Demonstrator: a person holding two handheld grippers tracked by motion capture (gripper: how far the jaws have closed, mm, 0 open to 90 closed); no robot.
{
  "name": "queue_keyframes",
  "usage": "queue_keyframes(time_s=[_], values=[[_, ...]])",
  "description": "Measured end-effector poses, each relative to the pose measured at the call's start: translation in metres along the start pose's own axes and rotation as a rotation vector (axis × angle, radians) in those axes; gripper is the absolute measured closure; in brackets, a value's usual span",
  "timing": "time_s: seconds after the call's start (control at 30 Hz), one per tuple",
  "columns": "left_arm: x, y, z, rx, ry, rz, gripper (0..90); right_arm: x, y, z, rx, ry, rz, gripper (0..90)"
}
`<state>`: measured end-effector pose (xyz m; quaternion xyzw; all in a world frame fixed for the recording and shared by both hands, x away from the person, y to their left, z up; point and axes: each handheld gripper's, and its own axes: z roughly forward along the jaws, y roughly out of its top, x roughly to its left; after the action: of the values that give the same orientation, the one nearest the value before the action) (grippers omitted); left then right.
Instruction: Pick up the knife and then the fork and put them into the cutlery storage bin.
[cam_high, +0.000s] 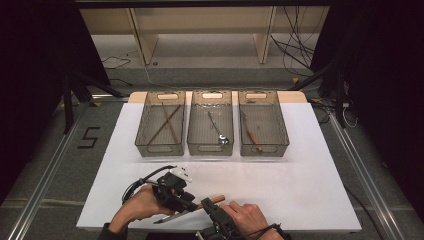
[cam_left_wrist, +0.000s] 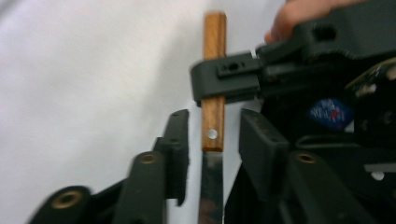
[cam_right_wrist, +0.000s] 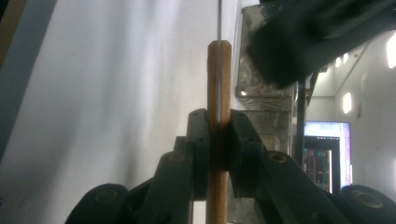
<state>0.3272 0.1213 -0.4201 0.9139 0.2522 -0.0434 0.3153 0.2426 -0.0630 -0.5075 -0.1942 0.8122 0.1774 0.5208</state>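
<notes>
Wooden-handled knife (cam_high: 192, 209) hangs over the near bench (cam_high: 300, 190) edge, mid hand-over: right tongs (cam_right_wrist: 218, 133) clamped on its handle, left tongs (cam_left_wrist: 212, 135) standing apart around it. Next, probably carry it to the far right bin (cam_high: 263, 122).

Counted: 3 bins (cam_high: 160, 131) at 12 o'clock, 2 chopsticks (cam_high: 166, 123), 1 spoon (cam_high: 218, 130), 2 knives (cam_high: 186, 210), 2 grippers (cam_high: 194, 205).

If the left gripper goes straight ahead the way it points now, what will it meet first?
Probably the right gripper, which crosses just ahead of the left gripper and is shut on the knife; the wooden handle runs forward between the left fingers. Depth is unclear.
</notes>
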Motion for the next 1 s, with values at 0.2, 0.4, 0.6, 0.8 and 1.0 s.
queue_keyframes(time_s=[0.2, 0.4, 0.6, 0.8, 1.0], values=[[0.005, -0.001, -0.019, -0.115, 0.074, -0.03, 42.5, -0.006, -0.008, -0.001, 0.007, -0.001, 0.042, 80.9], [0.01, -0.003, -0.038, -0.226, 0.15, -0.063, 34.0, -0.015, -0.022, -0.003, 0.038, -0.004, 0.103, 81.0], [0.018, -0.008, -0.048, -0.32, 0.23, -0.1, 30.1, -0.027, -0.037, -0.006, 0.055, -0.012, 0.182, 81.1], [0.024, -0.012, -0.048, -0.324, 0.237, -0.121, 28.9, -0.04, -0.053, -0.01, 0.039, -0.018, 0.278, 81.1], [0.023, -0.011, -0.047, -0.363, 0.25, -0.114, 28.3, -0.05, -0.067, -0.01, 0.047, -0.015, 0.346, 81.1]])
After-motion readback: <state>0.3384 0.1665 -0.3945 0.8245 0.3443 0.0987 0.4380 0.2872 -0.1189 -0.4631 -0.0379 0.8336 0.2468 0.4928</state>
